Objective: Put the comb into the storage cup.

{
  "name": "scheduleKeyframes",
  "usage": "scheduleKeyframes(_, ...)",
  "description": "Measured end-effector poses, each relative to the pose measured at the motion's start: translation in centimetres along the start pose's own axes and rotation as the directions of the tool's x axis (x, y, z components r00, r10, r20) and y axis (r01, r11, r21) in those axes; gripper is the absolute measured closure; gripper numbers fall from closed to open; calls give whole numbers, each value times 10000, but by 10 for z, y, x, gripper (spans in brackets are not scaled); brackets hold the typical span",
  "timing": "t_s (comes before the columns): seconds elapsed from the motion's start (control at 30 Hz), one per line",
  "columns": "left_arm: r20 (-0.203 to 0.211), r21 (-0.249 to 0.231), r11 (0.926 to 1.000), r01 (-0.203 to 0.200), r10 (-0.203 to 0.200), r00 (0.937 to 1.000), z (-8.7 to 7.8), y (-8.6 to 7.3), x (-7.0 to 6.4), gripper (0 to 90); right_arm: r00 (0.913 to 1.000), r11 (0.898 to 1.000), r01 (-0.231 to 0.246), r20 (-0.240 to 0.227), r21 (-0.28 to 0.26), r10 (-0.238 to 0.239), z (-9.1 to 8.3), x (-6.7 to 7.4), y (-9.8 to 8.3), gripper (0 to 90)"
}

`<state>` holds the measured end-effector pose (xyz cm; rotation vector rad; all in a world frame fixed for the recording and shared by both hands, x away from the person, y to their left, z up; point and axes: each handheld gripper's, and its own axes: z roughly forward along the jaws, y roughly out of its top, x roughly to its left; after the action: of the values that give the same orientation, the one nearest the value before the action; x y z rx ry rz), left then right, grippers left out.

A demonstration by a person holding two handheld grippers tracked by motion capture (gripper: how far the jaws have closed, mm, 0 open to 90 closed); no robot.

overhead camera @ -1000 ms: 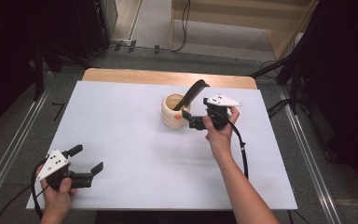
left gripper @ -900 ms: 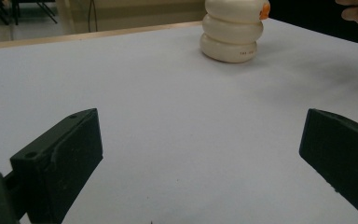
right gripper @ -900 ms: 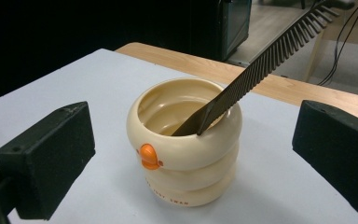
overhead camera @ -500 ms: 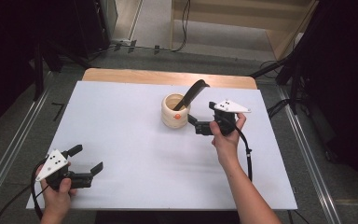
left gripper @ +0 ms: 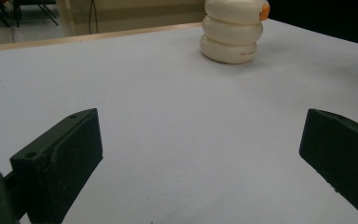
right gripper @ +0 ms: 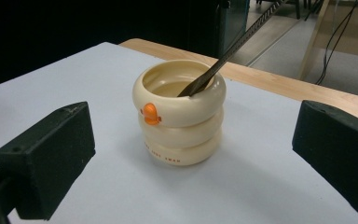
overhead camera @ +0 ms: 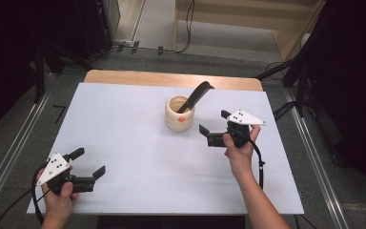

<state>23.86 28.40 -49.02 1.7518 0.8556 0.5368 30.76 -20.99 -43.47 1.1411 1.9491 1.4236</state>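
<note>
A cream cup [overhead camera: 179,115] built of stacked rings, with a small orange knob on its rim, stands on the white table top [overhead camera: 124,124] right of centre. A black utensil [overhead camera: 198,95] leans in it, its handle pointing up and to the right. My right gripper [overhead camera: 213,121] is open a short way right of the cup, apart from it. In the right gripper view the cup [right gripper: 179,116] and the utensil [right gripper: 223,56] sit ahead between the open jaws. My left gripper [overhead camera: 89,161] is open near the front left corner. In its own view the cup [left gripper: 233,32] is far off.
A strip of wooden table [overhead camera: 171,78] edges the far side of the white top. Metal rails [overhead camera: 14,148] run along the floor on both sides. Black cables trail from both grippers toward the near edge.
My right gripper has drawn back from the cup, to the right and toward the near edge. The utensil stays leaning in the cup. The left gripper has not moved.
</note>
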Motion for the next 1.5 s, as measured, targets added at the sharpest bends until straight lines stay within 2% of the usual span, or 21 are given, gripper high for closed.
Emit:
scheduleKeyframes(0.37, -15, -100, 9999, 13, -14, 10000, 0, 0, 0, 0, 9999, 9999, 86, 132, -76, -85, -18, -5, -10, 0)
scheduleKeyframes(0.8, -32, -96, 10000, -8, 8, 10000, -1, 0, 0, 0, 9988, 9998, -130, 479, -139, 137, -44, -18, -28, 0)
scheduleKeyframes(1.33, -106, -119, 9999, 20, -22, 9999, -2, -1, 0, 0, 9962, 9994, -337, 797, -127, 346, -79, -33, -60, 0)
scheduleKeyframes(1.5, -135, -170, 9998, 67, -69, 9999, -2, -1, 0, 0, 9938, 9978, -619, 913, -234, 638, -92, -37, -73, 0)
